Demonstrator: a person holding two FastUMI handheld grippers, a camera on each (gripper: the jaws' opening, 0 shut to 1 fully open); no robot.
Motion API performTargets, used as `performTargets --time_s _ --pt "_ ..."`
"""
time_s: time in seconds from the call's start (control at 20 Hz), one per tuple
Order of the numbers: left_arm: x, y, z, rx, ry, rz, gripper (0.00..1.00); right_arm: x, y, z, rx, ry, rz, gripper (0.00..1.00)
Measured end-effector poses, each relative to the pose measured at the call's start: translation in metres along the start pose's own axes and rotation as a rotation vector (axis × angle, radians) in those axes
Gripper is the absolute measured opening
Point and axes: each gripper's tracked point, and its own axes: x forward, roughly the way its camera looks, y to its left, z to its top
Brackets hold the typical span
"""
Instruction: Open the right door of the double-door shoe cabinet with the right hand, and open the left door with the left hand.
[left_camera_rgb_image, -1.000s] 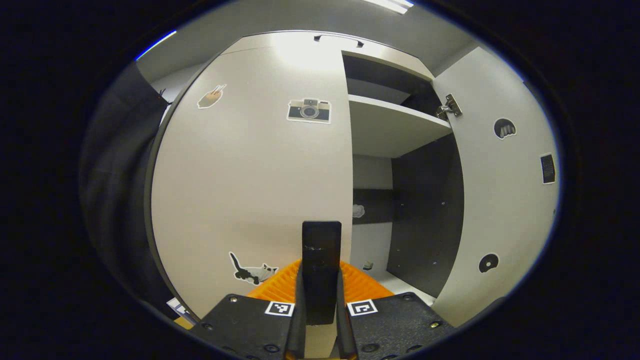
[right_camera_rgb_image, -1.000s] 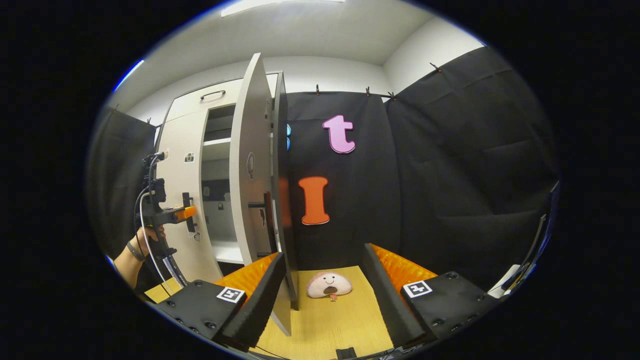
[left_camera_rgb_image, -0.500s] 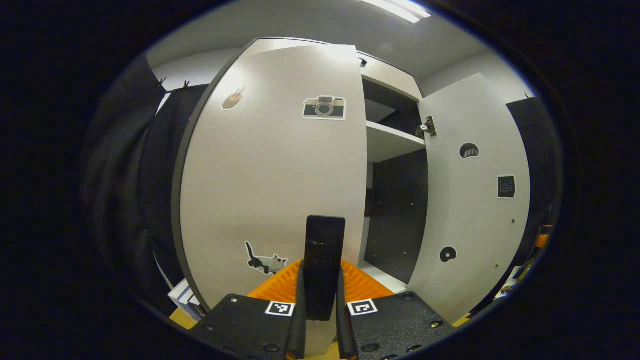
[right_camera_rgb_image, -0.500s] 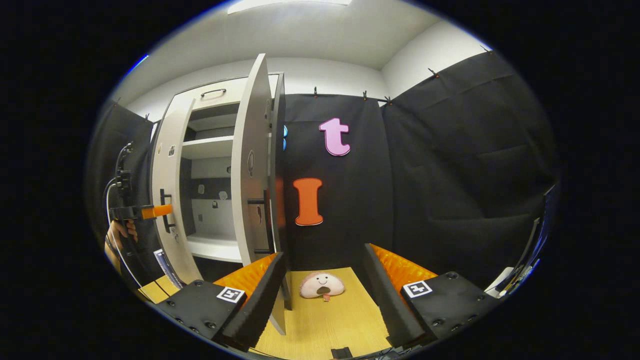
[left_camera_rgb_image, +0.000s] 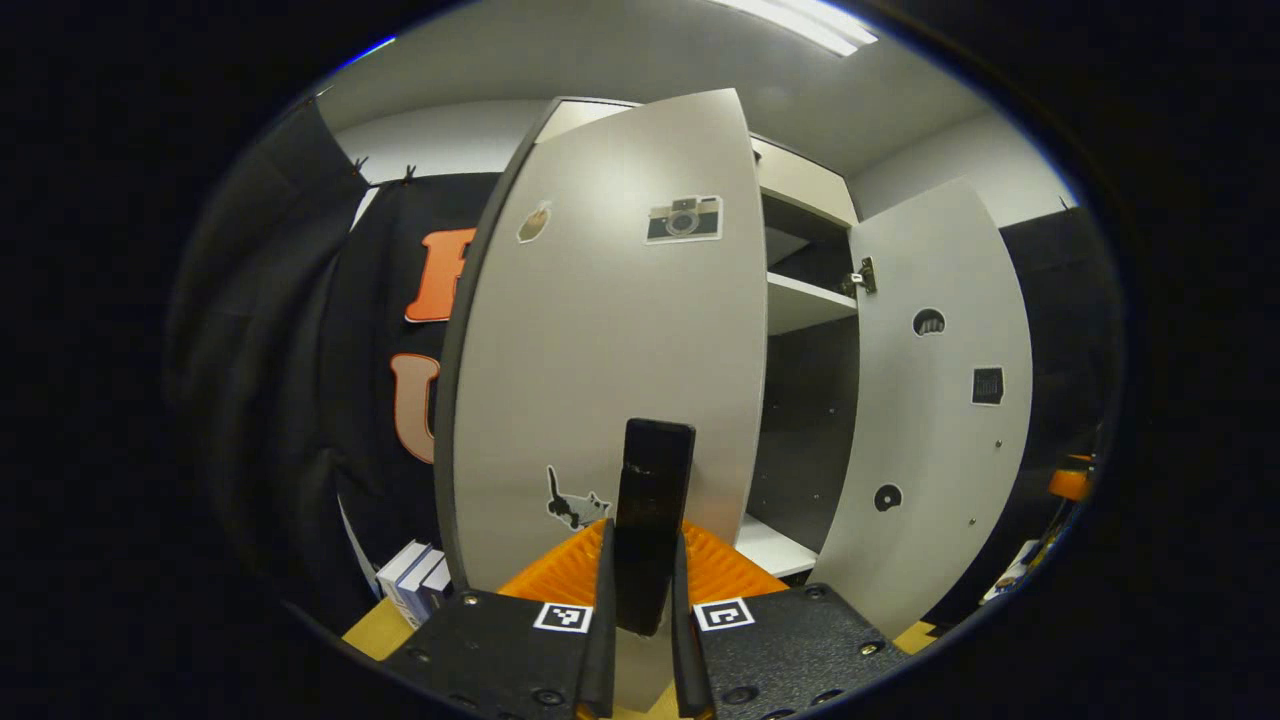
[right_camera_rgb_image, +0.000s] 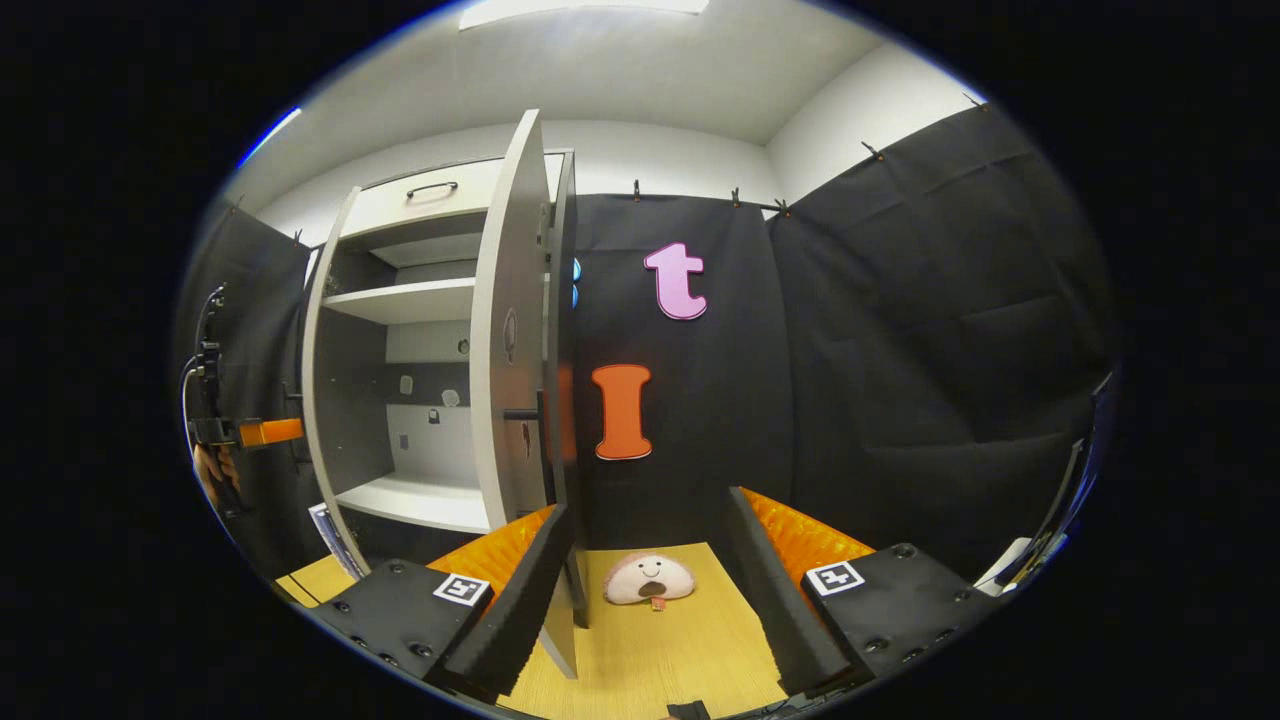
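Note:
The white shoe cabinet (right_camera_rgb_image: 420, 200) stands with both doors swung out. In the left gripper view, the left door (left_camera_rgb_image: 600, 350), with camera and cat stickers, faces me. My left gripper (left_camera_rgb_image: 643, 590) is shut on its black bar handle (left_camera_rgb_image: 655, 480). The right door (left_camera_rgb_image: 930, 400) hangs open at the right. In the right gripper view, the right door (right_camera_rgb_image: 510, 350) shows edge-on with its handle (right_camera_rgb_image: 530, 440), its lower edge just right of one finger (right_camera_rgb_image: 510, 610). My right gripper (right_camera_rgb_image: 645, 610) is open and holds nothing. Far left, a hand (right_camera_rgb_image: 212, 470) holds the left gripper (right_camera_rgb_image: 255, 432).
White shelves (right_camera_rgb_image: 410, 300) and a dark back panel show inside the cabinet. A pink plush toy (right_camera_rgb_image: 650, 580) lies on the wooden floor (right_camera_rgb_image: 650, 660) by the black cloth wall. Books (left_camera_rgb_image: 410, 575) stand low behind the left door.
The left door has swung farther out with my left gripper on its handle, showing more of the shelves. The right gripper and right door have hardly moved.

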Motion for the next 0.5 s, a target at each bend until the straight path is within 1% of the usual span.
performTargets --time_s 0.1,0.25,0.3,0.5 --pt "-0.010 0.012 0.003 -0.027 -0.006 0.059 0.23 0.002 0.001 0.001 0.002 -0.005 0.005 0.99" --pt "-0.026 0.029 0.005 0.024 -0.010 0.130 0.21 0.002 0.005 -0.002 -0.005 0.002 0.022 0.99" --pt "-0.034 0.036 0.005 0.025 -0.014 0.156 0.21 0.004 0.005 -0.003 -0.006 0.010 0.023 0.99" --pt "-0.048 0.057 0.013 -0.010 -0.049 0.246 0.19 0.008 0.010 -0.008 0.004 0.024 0.042 0.99"
